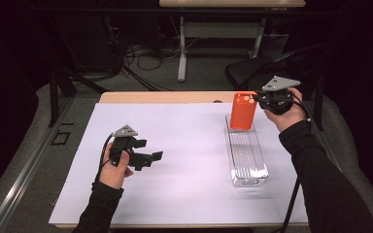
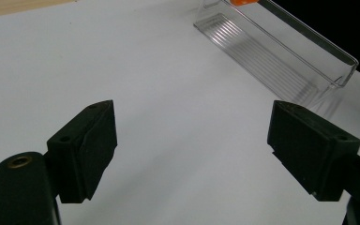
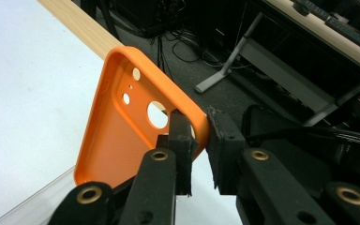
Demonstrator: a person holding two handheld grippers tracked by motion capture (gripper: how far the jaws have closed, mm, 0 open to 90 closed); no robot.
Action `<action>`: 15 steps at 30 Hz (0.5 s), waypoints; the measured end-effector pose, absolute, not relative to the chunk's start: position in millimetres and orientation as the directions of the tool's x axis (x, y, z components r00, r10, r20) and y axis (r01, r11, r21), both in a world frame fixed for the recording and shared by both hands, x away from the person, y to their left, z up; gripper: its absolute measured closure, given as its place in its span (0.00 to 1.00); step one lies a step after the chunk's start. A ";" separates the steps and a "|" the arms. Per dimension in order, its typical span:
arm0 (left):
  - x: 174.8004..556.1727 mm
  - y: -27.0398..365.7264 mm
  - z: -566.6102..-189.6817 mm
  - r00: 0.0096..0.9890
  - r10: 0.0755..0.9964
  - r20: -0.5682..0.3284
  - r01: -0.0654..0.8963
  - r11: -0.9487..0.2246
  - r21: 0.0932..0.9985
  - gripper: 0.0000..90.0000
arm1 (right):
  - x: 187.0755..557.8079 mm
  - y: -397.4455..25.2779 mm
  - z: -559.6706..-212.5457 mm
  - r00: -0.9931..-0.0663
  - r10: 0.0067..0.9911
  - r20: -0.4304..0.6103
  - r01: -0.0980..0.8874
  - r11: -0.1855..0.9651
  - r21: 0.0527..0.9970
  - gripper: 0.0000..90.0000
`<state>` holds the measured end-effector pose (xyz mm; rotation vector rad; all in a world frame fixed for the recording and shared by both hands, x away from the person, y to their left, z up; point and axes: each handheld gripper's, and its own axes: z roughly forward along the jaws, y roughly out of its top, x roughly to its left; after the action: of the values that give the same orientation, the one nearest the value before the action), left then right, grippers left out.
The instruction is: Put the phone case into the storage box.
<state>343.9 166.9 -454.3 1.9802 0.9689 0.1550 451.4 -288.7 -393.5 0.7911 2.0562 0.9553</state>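
Left of frame in the high view, your left gripper [image 1: 148,156] hovers low over the white surface [image 1: 184,145], pointing right. In the left gripper view its fingers [image 2: 86,150] stand spread wide with nothing between them: released and idle, well apart from the work.

Centre right, the clear tray [image 1: 246,155] lies lengthwise on the surface, its ribbed floor bare along the near portion. The orange phone case [image 1: 243,110] stands upright at the tray's far end. Whether its lower edge rests on the tray floor or hangs just above it cannot be told from these views.

Upper right, your right gripper [image 1: 261,99] holds the case by its top edge, beside the camera cut-outs. In the right gripper view the fingers [image 3: 182,145] are clenched on the orange rim, one inside the shell and one outside.

Judgement: the step in hand is the transfer of the case at the tray, with the right hand carrying. The next move calls for a steady, vertical path, keeping the lower edge clear of the tray's thin walls. The tray looks light and could shift if nudged; the idle left gripper is available to steady it.

Markings: no brand, label or writing can be read on the case, the tray or either gripper.
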 end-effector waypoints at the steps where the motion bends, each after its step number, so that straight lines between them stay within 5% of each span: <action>1: 344.0 166.8 -454.4 0.685 0.683 -0.252 0.571 -0.289 0.768 0.18 | 451.9 -288.8 -395.5 -0.549 0.760 -0.348 0.220 0.533 0.817 0.90; 15: 346.2 169.4 -457.3 0.675 0.692 -0.257 0.581 -0.283 0.763 0.18 | 459.5 -288.2 -425.4 -0.531 0.731 -0.428 0.150 0.578 0.802 0.90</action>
<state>346.2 169.4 -457.3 1.9769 0.9862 0.1538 459.5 -288.2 -425.4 0.7023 2.0133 0.9275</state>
